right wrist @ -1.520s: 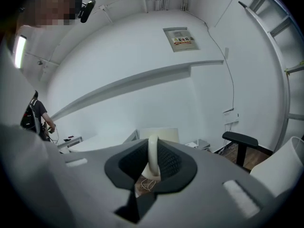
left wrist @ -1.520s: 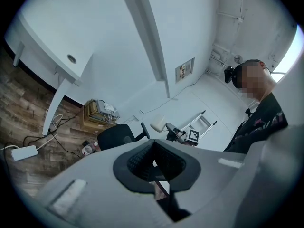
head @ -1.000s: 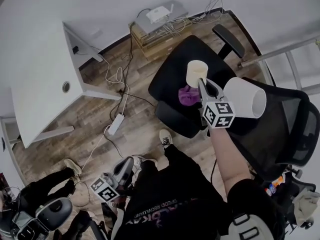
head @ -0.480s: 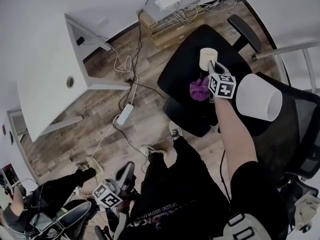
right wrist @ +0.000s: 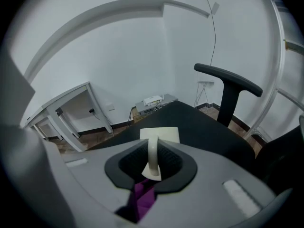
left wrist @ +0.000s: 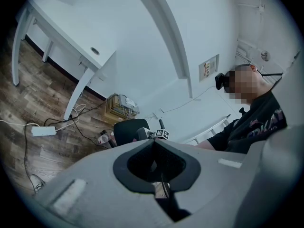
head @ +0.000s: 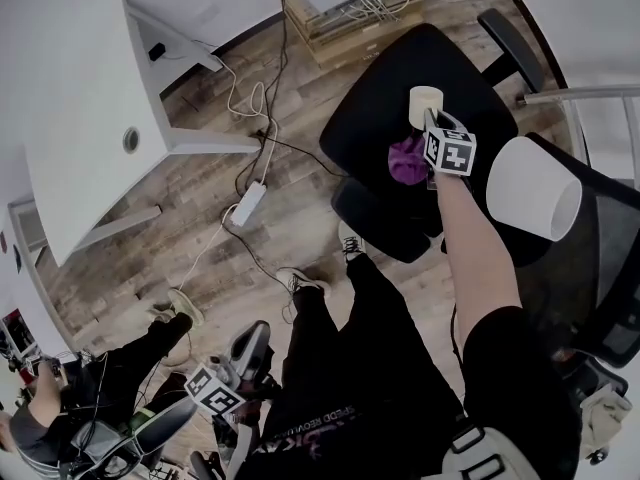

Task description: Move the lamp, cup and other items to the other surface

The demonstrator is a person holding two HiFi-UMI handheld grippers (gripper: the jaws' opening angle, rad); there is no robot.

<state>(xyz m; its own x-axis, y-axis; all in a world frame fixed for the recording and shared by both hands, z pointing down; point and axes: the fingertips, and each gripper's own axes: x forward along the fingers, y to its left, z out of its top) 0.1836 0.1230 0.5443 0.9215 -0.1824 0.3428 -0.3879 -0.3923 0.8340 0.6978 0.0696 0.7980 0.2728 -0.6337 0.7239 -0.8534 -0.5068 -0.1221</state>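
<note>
**Cup held by its handle over the black chair seat**

The wooden floor (head: 230, 268) fills most of the head view. A white desk (head: 70, 138) stands on it at the left, well apart from everything the task concerns. At the upper right is a black office chair (head: 380, 118), with its armrest (head: 510, 33) on the far side and its mesh back toward the right edge.

The lamp (head: 535, 188) shows as a white tapered shade tipped on its side over the rear of the chair, just right of the person's right forearm. What it rests on cannot be made out.

The right tongs (head: 432, 120) point down at the seat. In the right gripper view they (right wrist: 153, 148) are clamped on the upright handle of the cup. The left tongs (head: 252, 336) hang low beside the person's left leg, far from the chair. In the left gripper view their jaws (left wrist: 155, 138) meet at the tips with nothing between them.

The cup (head: 424, 104) is cream, upright and open at the top. It sits low over the middle of the seat, and whether its base touches the seat cannot be told. The right gripper view shows its body (right wrist: 160, 133) just beyond the jaw tips.

A crumpled purple cloth (head: 407, 158) lies on the seat just beside the cup, on the person's side. A white power strip (head: 248, 206) with trailing cables lies on the floor between the desk and the chair.
</note>
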